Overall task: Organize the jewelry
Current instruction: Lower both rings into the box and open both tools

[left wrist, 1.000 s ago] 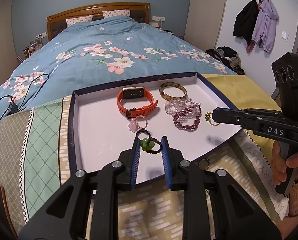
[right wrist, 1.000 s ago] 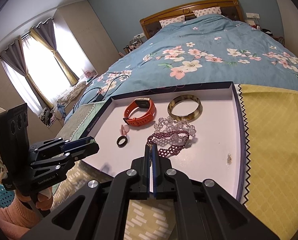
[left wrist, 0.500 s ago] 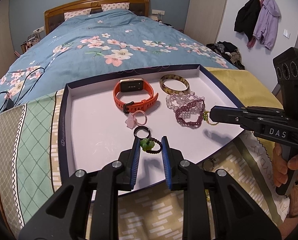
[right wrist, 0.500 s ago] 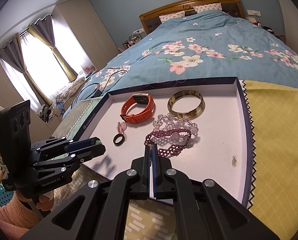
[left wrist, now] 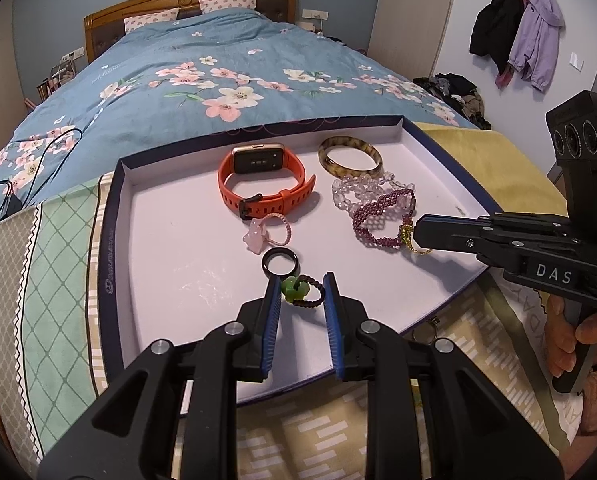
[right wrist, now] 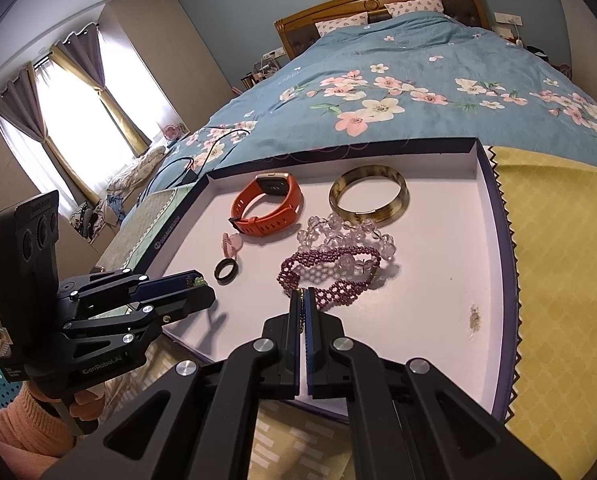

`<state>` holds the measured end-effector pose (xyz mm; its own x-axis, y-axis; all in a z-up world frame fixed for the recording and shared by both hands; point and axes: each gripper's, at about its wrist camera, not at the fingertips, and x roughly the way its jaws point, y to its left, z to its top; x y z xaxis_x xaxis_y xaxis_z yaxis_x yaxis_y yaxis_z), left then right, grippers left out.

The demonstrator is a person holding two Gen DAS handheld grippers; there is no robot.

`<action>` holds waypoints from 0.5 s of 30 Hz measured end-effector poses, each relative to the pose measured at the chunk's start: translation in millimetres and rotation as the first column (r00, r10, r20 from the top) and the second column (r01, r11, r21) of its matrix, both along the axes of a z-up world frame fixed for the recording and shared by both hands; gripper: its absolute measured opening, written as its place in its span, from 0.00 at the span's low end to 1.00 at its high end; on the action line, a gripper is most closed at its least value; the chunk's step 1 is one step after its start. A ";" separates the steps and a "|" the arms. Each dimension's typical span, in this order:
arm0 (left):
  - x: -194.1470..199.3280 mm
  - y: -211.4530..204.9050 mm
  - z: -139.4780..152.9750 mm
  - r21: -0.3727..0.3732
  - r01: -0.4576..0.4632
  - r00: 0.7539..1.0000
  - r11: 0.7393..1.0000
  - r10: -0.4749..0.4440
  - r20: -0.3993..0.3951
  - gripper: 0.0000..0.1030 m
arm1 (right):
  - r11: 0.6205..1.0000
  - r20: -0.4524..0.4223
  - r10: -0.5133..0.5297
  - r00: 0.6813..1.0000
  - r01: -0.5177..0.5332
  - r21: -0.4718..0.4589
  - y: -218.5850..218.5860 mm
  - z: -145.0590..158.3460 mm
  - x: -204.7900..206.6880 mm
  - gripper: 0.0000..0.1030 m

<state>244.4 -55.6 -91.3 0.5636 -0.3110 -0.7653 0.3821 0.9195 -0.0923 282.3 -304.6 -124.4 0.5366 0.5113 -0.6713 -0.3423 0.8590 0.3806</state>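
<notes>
My left gripper (left wrist: 300,280) is shut on a dark beaded ring with a green charm (left wrist: 296,290), held just above the near part of the white-lined tray (left wrist: 110,240). A black ring (left wrist: 280,264) lies right in front of its tips, and a pink charm ring (left wrist: 266,232) lies beyond that. My right gripper (right wrist: 302,294) is shut on a small yellow-green bead ring (left wrist: 408,236). It hovers at the near edge of the purple beaded bracelet (right wrist: 330,276). An orange smartwatch (right wrist: 270,204), a tortoiseshell bangle (right wrist: 368,196) and a clear crystal bracelet (right wrist: 346,236) lie farther back.
The tray rests on patterned cloths at the foot of a bed with a blue floral duvet (left wrist: 218,80). A small metal ring (left wrist: 426,330) lies on the cloth just outside the tray's near right rim. A black cable (left wrist: 26,152) lies on the bed at the left.
My left gripper, still holding the green-charm ring, has come lower and closer to the tray, up to the black ring. The right gripper has stayed nearly still.
</notes>
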 end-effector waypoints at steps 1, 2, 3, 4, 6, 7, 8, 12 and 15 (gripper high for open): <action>0.8 -0.3 -0.7 0.001 -0.001 1.000 1.000 0.001 -0.003 0.21 | 1.000 -0.002 -0.002 1.000 0.002 0.000 -0.3 -0.9 0.2 0.01; 1.0 -0.5 -1.1 0.001 -0.001 1.000 1.000 0.001 -0.005 0.21 | 1.000 -0.002 -0.005 1.000 0.005 -0.001 -0.8 -1.2 0.7 0.01; 1.7 -0.7 -1.7 0.001 -0.001 1.000 1.000 0.001 -0.006 0.21 | 1.000 -0.004 -0.010 1.000 0.010 -0.002 -1.5 -1.8 1.2 0.01; 2.5 -0.7 -2.5 0.000 -0.002 1.000 1.000 0.002 -0.009 0.21 | 1.000 -0.005 -0.013 1.000 0.013 -0.002 -2.1 -2.2 1.6 0.01; 4.2 -0.9 -4.0 -0.003 -0.003 1.000 1.000 0.003 -0.016 0.21 | 1.000 -0.007 -0.022 1.000 0.022 -0.004 -3.6 -3.0 2.5 0.01; 4.3 -0.7 -4.4 -0.005 -0.003 1.000 1.000 0.003 -0.019 0.22 | 1.000 -0.008 -0.025 1.000 0.025 -0.006 -3.9 -3.4 3.0 0.01; 5.2 -1.0 -5.2 -0.007 -0.003 1.000 1.000 0.003 -0.023 0.22 | 1.000 -0.008 -0.030 1.000 0.030 -0.010 -4.2 -3.7 3.1 0.02; 6.9 -1.7 -6.3 -0.012 -0.004 1.000 1.000 0.004 -0.025 0.22 | 0.999 -0.008 -0.039 0.999 0.039 -0.015 -5.3 -4.5 3.6 0.04; 7.3 -2.0 -6.4 -0.010 -0.003 1.000 1.000 0.003 -0.024 0.22 | 0.999 -0.003 -0.044 0.999 0.044 -0.020 -5.1 -3.8 2.0 0.05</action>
<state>251.7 -57.6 -97.6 0.5462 -0.3173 -0.7753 0.3772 0.9195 -0.1106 284.3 -309.6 -128.2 0.5559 0.4735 -0.6832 -0.3027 0.8808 0.3642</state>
